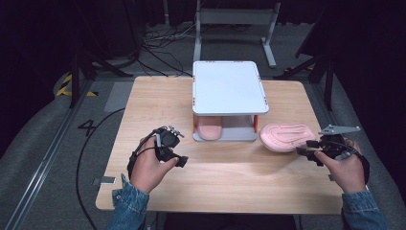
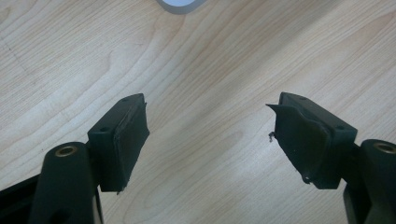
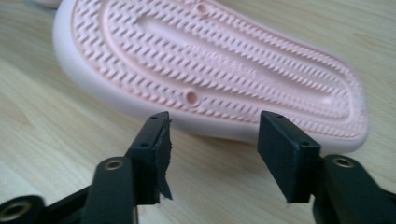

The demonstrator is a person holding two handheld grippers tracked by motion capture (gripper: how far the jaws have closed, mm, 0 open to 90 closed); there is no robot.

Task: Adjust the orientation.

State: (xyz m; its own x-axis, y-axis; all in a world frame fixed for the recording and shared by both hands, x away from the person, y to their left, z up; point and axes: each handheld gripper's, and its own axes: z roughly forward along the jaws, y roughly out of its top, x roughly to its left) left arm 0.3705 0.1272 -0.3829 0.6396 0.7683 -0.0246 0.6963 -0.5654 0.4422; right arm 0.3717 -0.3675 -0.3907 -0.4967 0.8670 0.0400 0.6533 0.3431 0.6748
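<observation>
A pink slipper [image 1: 286, 137] lies sole up on the right side of the wooden table [image 1: 230, 177]; its ribbed sole [image 3: 219, 60] is close ahead in the right gripper view. My right gripper [image 1: 306, 148] [image 3: 215, 122] stands open just short of the slipper's near edge, with nothing between its pads. A second pink slipper [image 1: 209, 128] lies on the lower level of a white two-level rack [image 1: 229, 86]. My left gripper [image 1: 171, 134] [image 2: 210, 107] hovers open over bare wood, front-left of the rack, holding nothing.
The rack stands at the middle back of the table, and one rounded corner of its base [image 2: 180, 4] appears at the top of the left gripper view. Cables [image 1: 163, 45] and metal stands [image 1: 268, 43] lie on the floor behind the table.
</observation>
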